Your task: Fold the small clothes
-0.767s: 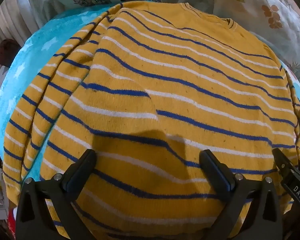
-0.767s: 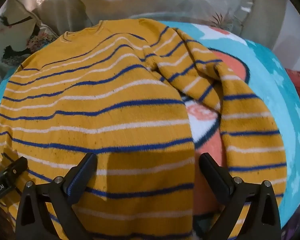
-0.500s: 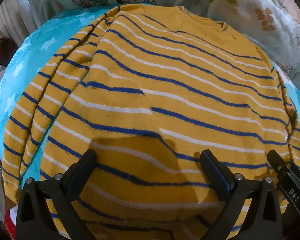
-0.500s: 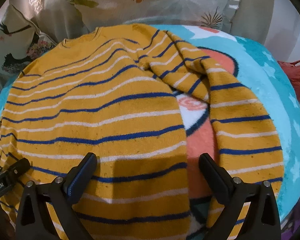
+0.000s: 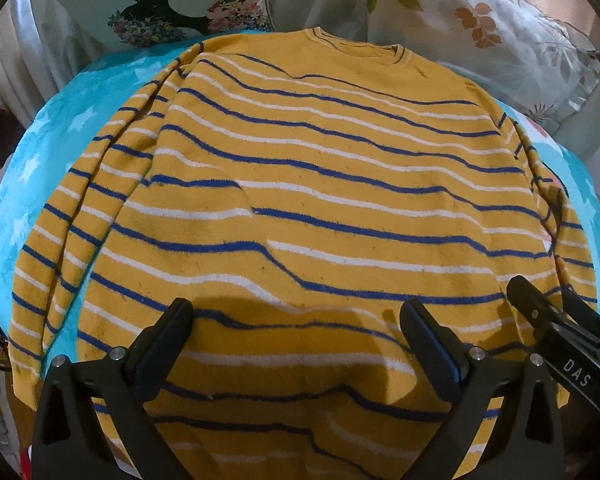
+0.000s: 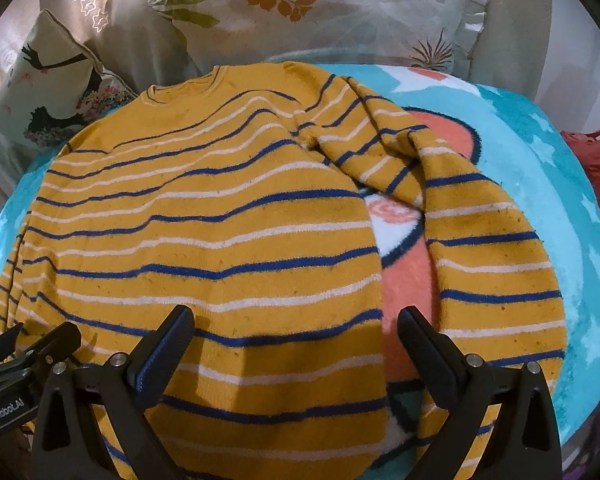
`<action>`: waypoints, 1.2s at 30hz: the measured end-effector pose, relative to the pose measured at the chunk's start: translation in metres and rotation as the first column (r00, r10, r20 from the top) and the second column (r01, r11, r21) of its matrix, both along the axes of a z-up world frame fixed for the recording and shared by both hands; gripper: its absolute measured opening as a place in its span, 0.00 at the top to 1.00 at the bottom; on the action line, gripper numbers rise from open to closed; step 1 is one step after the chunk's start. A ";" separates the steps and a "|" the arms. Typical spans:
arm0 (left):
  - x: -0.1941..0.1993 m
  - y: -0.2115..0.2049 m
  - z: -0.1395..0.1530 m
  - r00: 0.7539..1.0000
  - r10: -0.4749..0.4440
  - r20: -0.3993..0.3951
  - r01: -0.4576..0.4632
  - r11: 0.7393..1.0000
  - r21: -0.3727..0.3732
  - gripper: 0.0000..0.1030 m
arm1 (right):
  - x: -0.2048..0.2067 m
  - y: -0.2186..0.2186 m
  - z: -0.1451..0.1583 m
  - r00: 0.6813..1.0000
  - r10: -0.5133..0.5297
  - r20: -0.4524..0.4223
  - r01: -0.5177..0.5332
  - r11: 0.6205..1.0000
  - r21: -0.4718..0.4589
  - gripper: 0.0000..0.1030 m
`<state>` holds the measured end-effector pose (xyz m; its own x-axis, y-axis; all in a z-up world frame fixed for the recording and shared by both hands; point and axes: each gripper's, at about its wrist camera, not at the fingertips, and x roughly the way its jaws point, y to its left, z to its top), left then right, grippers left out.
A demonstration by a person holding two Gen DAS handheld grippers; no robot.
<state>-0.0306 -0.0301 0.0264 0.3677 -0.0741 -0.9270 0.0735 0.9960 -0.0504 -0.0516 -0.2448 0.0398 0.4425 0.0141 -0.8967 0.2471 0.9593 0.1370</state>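
A yellow sweater with blue and white stripes lies spread flat on a turquoise blanket that covers a bed, its collar toward the pillows at the far end and its hem nearest the viewer. The body of the sweater shows a few shallow wrinkles where the stripes kink. One sleeve lies straight down along the left side of the body, touching it. The other sleeve bends outward at the shoulder and runs down the right side, apart from the body, so that an orange, white and dark pattern woven into the blanket shows in the gap between them. Two pillows stand against the head of the bed: a floral pillow with orange and green leaves, and beside it a pillow with a dark figure print. A red object lies off the right edge of the bed; its kind cannot be told.

The left hand-held gripper hangs over the lower middle of the sweater with its jaws spread wide and nothing between them. The right hand-held gripper hangs over the sweater's lower right edge, likewise with jaws wide apart and empty; the edge of the body and a strip of blanket lie beneath its gap.
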 end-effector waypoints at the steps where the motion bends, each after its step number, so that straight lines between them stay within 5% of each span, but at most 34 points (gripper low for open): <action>1: 0.001 0.000 0.001 1.000 -0.001 -0.004 0.001 1.000 0.006 0.00 | 0.001 0.000 0.001 1.000 -0.001 -0.006 0.001 1.000 -0.007 0.00; 11: -0.012 -0.008 0.011 0.999 -0.016 0.045 0.019 0.998 -0.067 0.00 | -0.008 -0.011 -0.003 1.000 -0.019 0.004 0.019 1.000 0.008 0.00; 36: 0.006 -0.025 0.027 0.982 -0.131 0.135 0.133 0.991 -0.003 0.00 | 0.010 -0.014 0.001 0.999 -0.028 0.032 0.028 1.000 -0.004 0.00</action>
